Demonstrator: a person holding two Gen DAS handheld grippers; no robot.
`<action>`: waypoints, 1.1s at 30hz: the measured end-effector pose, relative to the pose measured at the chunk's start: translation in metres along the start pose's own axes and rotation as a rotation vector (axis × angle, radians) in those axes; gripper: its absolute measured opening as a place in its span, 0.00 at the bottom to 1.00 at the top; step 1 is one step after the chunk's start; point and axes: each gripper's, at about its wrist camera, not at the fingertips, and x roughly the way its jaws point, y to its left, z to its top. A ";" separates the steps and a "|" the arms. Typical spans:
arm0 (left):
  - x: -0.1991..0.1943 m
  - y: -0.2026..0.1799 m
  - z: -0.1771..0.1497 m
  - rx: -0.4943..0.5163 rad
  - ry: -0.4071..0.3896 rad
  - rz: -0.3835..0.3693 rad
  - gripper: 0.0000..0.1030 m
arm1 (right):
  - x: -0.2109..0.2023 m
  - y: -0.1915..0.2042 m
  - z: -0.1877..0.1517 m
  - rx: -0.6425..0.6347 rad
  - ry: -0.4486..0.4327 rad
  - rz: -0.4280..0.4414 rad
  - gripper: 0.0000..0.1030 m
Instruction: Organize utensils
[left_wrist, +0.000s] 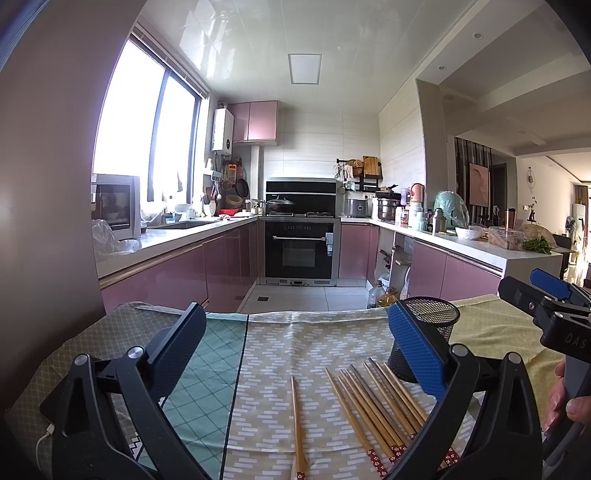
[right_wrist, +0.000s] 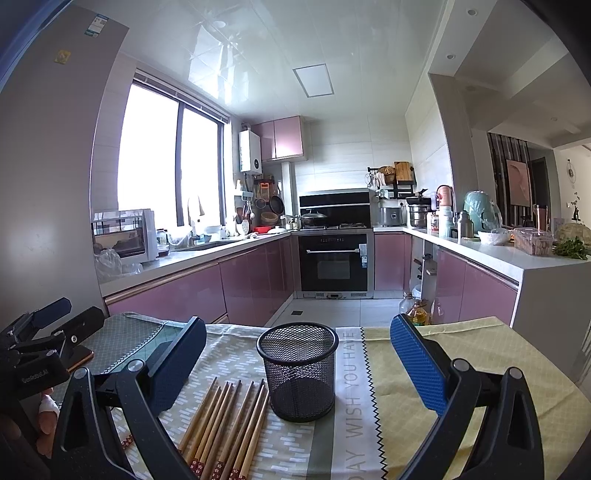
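Note:
Several wooden chopsticks (left_wrist: 373, 406) lie side by side on the patterned cloth, and one single chopstick (left_wrist: 298, 424) lies apart to their left. A black mesh cup (right_wrist: 299, 369) stands upright and empty just right of the chopsticks (right_wrist: 225, 428); it also shows in the left wrist view (left_wrist: 430, 328). My left gripper (left_wrist: 295, 343) is open and empty above the chopsticks. My right gripper (right_wrist: 298, 354) is open and empty, with the cup between its fingers' lines of sight. The right gripper's body shows at the right edge of the left wrist view (left_wrist: 554, 317).
The table carries a yellow-patterned cloth (left_wrist: 280, 354), a teal cloth (left_wrist: 207, 369) to the left and a yellow-green cloth (right_wrist: 461, 362) to the right. Oil bottles (right_wrist: 415, 310) stand on the floor beyond the table edge. Pink kitchen cabinets (right_wrist: 177, 295) and an oven lie beyond.

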 end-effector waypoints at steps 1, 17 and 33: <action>0.001 0.000 0.000 0.000 0.001 0.001 0.94 | 0.000 0.000 0.000 0.000 0.000 0.000 0.94; 0.001 0.000 -0.002 -0.002 0.005 -0.001 0.94 | -0.002 0.000 0.000 0.000 -0.008 0.003 0.94; 0.002 -0.003 -0.006 -0.004 0.016 -0.002 0.94 | -0.002 -0.003 0.000 0.006 -0.012 0.006 0.94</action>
